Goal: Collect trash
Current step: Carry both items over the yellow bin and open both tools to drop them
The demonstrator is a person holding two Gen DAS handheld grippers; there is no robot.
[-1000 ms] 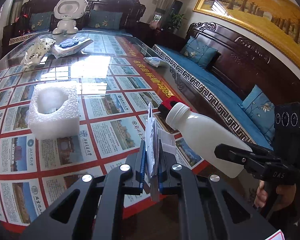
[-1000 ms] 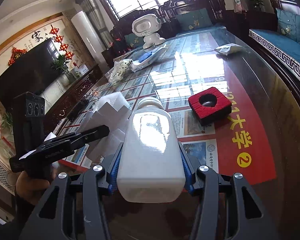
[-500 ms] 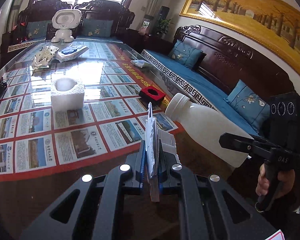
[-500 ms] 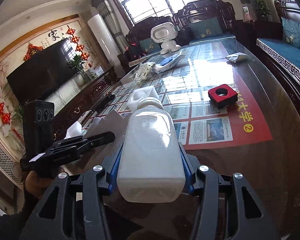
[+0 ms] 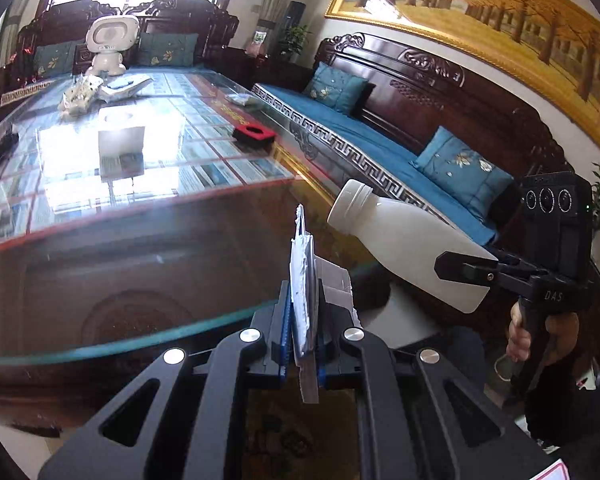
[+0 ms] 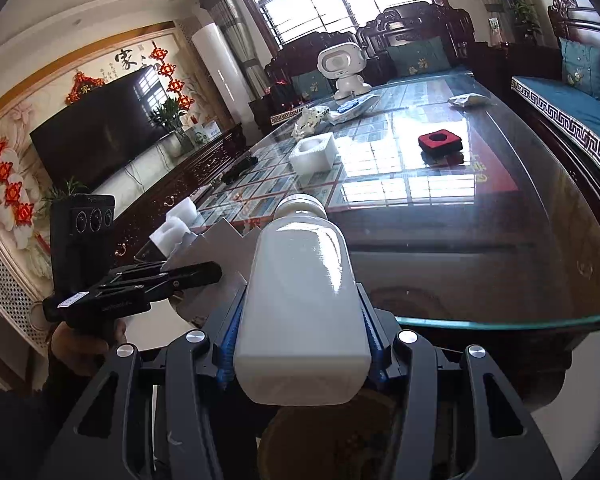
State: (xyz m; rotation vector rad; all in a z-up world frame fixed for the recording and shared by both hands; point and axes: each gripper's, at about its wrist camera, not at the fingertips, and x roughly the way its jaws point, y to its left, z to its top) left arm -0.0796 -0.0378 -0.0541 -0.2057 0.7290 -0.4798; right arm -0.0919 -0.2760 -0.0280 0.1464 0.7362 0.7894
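Left gripper (image 5: 302,320) clamped on flat wrapper (image 5: 300,276), right gripper (image 6: 300,320) clamped on white bottle (image 6: 300,296), glass table (image 6: 500,240) beyond.

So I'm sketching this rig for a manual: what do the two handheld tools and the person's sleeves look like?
Both are matte black. The left tool has angular fingers with cut-outs, silver bolts and blue pads. The right tool has a pistol grip marked "DAS" and a boxy head with three round lenses. The right hand shows a dark sleeve.

Right tool (image 6: 300,320) hides the bottle's (image 6: 300,292) base; table (image 5: 148,320) print blurred by glare
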